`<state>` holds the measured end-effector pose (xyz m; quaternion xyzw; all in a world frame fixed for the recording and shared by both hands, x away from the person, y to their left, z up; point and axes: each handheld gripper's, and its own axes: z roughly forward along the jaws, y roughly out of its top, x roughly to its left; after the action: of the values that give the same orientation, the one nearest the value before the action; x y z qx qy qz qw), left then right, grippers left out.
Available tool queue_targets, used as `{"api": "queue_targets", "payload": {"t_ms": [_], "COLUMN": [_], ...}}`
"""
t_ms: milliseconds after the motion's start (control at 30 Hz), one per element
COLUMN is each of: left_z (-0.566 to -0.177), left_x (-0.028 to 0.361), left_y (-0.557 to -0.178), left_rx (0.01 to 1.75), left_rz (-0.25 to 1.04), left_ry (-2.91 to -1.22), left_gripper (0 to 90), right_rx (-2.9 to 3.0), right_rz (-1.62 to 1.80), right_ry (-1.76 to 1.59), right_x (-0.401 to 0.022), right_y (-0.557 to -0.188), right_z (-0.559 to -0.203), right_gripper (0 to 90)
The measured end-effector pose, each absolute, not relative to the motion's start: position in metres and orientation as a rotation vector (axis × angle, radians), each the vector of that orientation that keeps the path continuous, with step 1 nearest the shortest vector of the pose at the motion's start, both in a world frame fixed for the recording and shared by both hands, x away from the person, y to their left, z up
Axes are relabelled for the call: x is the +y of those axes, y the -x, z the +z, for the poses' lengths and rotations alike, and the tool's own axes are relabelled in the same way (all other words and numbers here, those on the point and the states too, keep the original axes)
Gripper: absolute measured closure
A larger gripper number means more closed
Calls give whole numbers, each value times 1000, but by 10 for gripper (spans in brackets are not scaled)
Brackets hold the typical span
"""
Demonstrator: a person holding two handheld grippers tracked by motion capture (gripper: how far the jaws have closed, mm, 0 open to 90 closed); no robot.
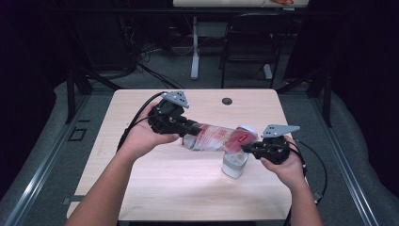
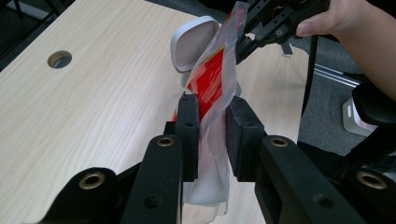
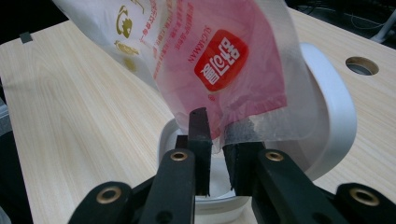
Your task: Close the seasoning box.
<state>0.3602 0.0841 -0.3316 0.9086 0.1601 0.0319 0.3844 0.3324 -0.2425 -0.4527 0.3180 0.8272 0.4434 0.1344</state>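
Bag of white powder tipped over an open jar

The left gripper (image 1: 188,128) and right gripper (image 1: 245,148) each pinch an end of the bag (image 1: 214,137), its mouth above the white jar (image 1: 234,164) on the desk (image 1: 155,188).

Pale wood table (image 1: 141,188) on grey floor (image 1: 164,77); black chair (image 1: 249,42) behind (dark surroundings, cables).

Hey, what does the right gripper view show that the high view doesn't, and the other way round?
Right gripper view alone: the red logo patch and gold print on the plastic bag, readable up close, hanging over the white container's open mouth.

High view alone: the left gripper clamping the bag's far end, both forearms, the chair beyond the table.

Both: the bag stretched above the container, with the right gripper's fingers around its edge.
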Motion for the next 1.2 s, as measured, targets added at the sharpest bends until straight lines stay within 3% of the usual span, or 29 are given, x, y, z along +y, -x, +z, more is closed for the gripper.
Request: {"api": "queue_targets", "payload": {"t_ms": [1200], "left_z": [-328], "left_x": [80], "left_y": [-359], "left_rx": [404], "left_rz": [77], "left_ry": [-2313], "left_gripper": [765], "right_rx": [2411], "right_rz": [1260], "right_ry": [-911], "right_x": [-243], "right_y": [-331], "right_z": [-451], "right_gripper": [813]}}
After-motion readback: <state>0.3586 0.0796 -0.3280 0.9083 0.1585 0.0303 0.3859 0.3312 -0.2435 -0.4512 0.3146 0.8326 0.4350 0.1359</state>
